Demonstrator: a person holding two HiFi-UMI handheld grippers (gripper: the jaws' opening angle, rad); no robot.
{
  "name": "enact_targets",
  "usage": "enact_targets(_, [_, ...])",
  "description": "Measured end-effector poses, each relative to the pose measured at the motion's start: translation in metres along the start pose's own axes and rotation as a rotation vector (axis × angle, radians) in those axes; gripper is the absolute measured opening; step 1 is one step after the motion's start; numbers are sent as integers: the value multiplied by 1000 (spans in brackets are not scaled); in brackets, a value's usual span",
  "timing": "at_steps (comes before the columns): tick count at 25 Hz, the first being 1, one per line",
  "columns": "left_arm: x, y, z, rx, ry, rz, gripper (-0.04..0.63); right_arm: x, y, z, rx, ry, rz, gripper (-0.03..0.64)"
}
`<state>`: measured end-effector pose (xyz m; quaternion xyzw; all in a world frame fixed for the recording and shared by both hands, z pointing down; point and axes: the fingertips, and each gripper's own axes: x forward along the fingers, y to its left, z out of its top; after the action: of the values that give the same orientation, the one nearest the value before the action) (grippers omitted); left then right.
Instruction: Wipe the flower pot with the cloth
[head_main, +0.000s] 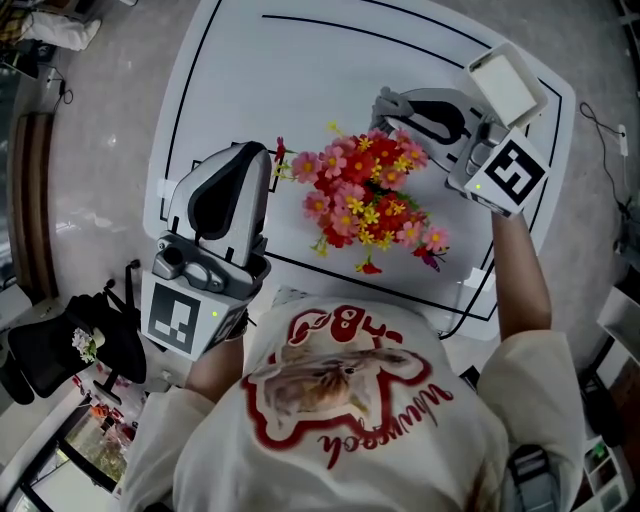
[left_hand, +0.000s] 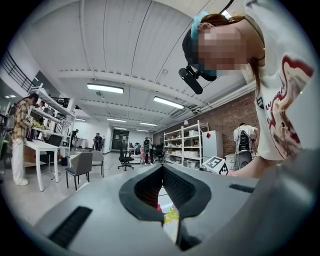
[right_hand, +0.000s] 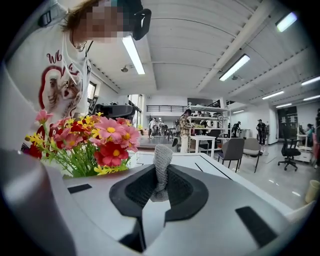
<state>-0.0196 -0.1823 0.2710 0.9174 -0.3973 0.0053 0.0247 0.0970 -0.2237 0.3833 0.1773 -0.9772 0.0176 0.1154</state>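
Note:
A bunch of red, pink and yellow flowers (head_main: 368, 195) stands in the middle of the white table (head_main: 300, 70); the blooms hide the pot under them. My right gripper (head_main: 388, 104) is just behind and to the right of the bunch, shut on a grey knitted cloth (right_hand: 162, 157) that sticks out past its tips (right_hand: 160, 172). In that view the flowers (right_hand: 90, 140) are close on the left. My left gripper (head_main: 266, 156) lies level at the left of the flowers, its jaws (left_hand: 161, 170) meeting at the tips with nothing seen between them.
Black lines (head_main: 330, 30) are drawn on the table, and its front edge runs just before the person's body. A black chair (head_main: 60, 345) stands on the floor at lower left. Shelves (left_hand: 192, 145), chairs and people fill the room beyond.

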Motion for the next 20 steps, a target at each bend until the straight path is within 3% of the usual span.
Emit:
enact_targets(12, [-2, 1, -2, -26, -4, 10, 3, 9, 20, -11, 7, -7, 138, 41])
enact_targets(20, [-4, 2, -6, -33, 8, 16, 3, 10, 24, -20, 11, 16, 181, 41])
